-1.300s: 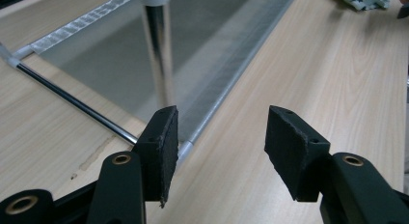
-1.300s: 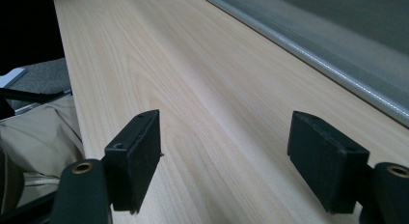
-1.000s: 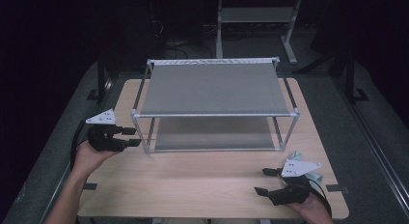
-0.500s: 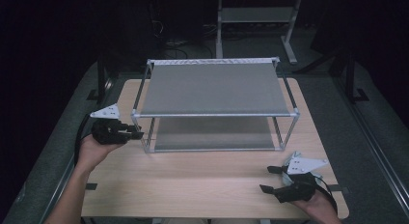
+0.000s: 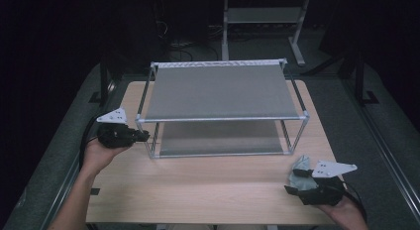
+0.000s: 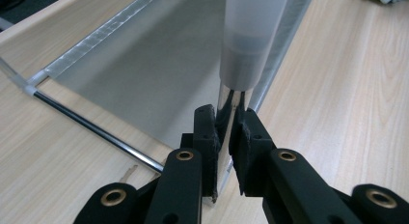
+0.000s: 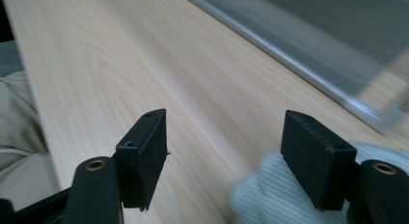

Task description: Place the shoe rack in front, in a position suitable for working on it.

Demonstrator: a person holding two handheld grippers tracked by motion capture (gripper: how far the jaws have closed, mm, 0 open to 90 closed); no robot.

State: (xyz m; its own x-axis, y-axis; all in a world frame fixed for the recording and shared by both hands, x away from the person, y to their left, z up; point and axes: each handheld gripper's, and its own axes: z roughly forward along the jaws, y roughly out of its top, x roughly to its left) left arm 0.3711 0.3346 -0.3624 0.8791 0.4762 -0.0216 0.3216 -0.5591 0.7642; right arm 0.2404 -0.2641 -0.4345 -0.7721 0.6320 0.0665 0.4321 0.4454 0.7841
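The left hand-held gripper (image 5: pixel 143 136) is clamping the near left post (image 6: pixel 230 105) of the rack (image 5: pixel 220 91), its jaws having just been closing until the pads are pressing on the shiny metal rod on both sides. In the left gripper view the post is rising upright between the jaws, with a pale sleeve (image 6: pixel 251 35) covering its upper part. The rack is standing in the middle of the counter (image 5: pixel 208 190), a grey top shelf over a lower one (image 5: pixel 218 138), and its gripped corner is the one nearest the person's left hand (image 5: pixel 99 153). The right hand-held gripper (image 5: pixel 292 189) is hovering near the counter's near right corner, well apart from the rack, with its jaws standing wide and nothing pinched between them. A pale ribbed cloth (image 7: pixel 270 195) is lying just beside its right jaw, under the pad, and the view there is blurring
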